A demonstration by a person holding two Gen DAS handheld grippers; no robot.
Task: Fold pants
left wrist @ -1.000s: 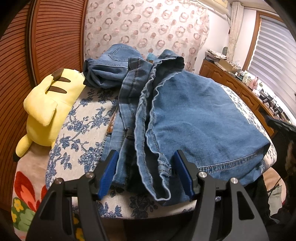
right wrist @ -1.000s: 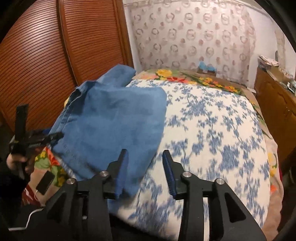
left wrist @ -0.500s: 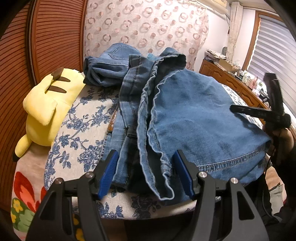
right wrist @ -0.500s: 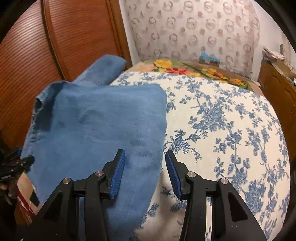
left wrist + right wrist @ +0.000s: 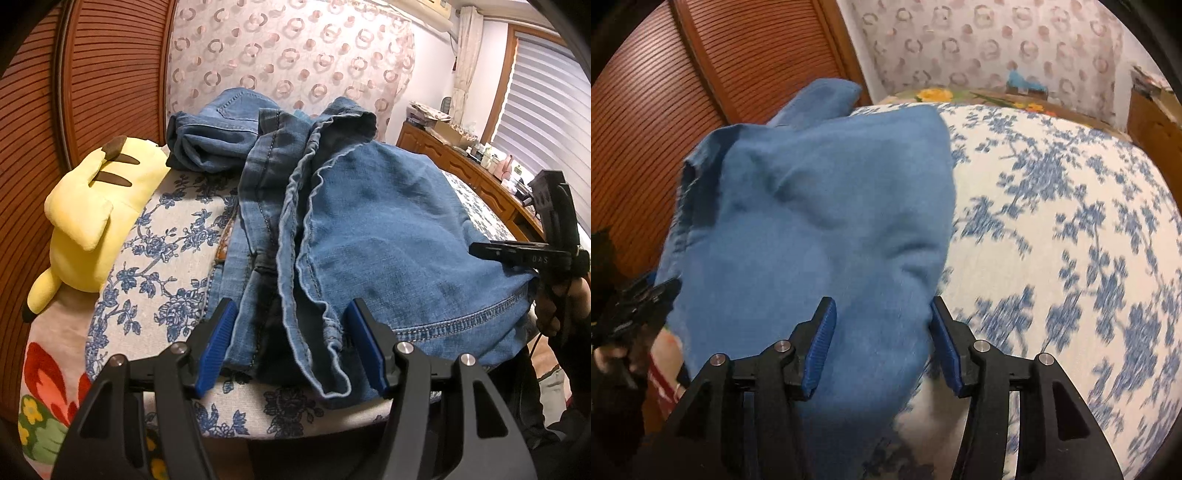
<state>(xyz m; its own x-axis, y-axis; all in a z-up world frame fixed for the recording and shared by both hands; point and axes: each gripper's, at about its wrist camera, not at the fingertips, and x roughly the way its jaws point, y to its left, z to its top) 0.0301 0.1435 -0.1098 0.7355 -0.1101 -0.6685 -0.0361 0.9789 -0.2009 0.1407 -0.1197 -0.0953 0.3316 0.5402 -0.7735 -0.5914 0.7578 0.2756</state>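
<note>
Both tools stand open over the jeans [image 5: 388,229]: left tool [image 5: 291,347] at 6 o'clock, right tool [image 5: 882,345] at the hem.

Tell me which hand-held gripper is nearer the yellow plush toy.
Left. The left hand-held gripper straddles the jeans edge beside the yellow plush toy. The right hand-held gripper works the jeans' opposite side.

A home bedroom: a bed [image 5: 162,266] under a blue-flowered cover fills the middle, a yellow plush toy [image 5: 92,218] lies at left, louvred wooden doors [image 5: 92,74] stand upper left, and a cluttered wooden dresser [image 5: 461,158] and window blind [image 5: 543,103] sit at right.
</note>
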